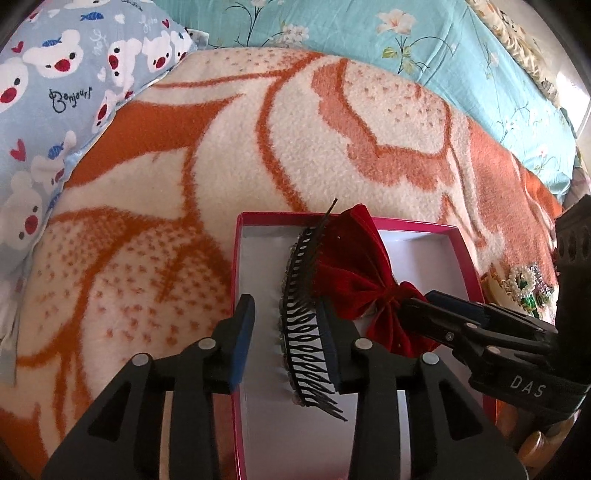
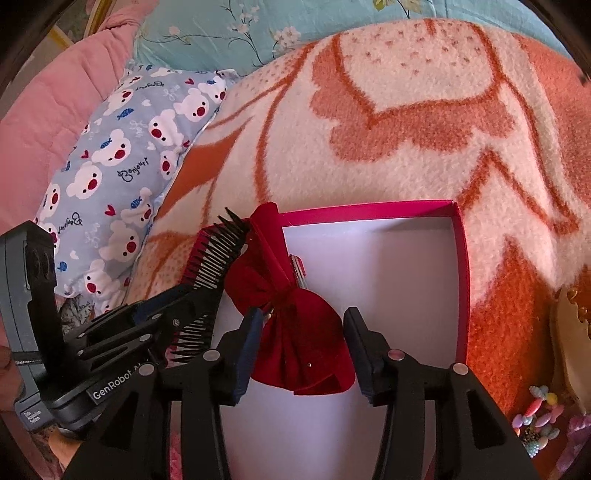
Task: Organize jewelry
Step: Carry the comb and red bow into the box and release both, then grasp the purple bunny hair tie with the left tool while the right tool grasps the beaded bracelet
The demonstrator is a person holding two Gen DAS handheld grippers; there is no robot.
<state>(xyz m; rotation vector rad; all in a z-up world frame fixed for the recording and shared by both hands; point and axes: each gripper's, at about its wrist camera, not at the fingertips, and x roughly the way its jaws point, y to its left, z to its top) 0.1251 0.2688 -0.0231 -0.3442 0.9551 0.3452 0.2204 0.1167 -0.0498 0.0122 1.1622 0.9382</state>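
A pink box (image 1: 469, 254) with a white floor lies on the blanket; it also shows in the right wrist view (image 2: 463, 266). A black jewelled hair comb (image 1: 301, 317) stands on edge inside it, against the right finger of my open left gripper (image 1: 286, 339). The comb also shows in the right wrist view (image 2: 218, 266). A red velvet bow (image 1: 354, 269) lies in the box beside the comb. My right gripper (image 2: 303, 350) is open with the bow (image 2: 299, 339) between its fingers, not clamped. In the left wrist view the right gripper (image 1: 428, 299) reaches in from the right.
An orange and cream blanket (image 1: 258, 129) covers the bed. A blue bear-print pillow (image 1: 55, 92) lies at the left. Pearl and green jewelry (image 1: 524, 280) lies right of the box. Pastel beaded pieces (image 2: 539, 417) lie at the lower right. A teal floral sheet (image 1: 369, 33) lies beyond.
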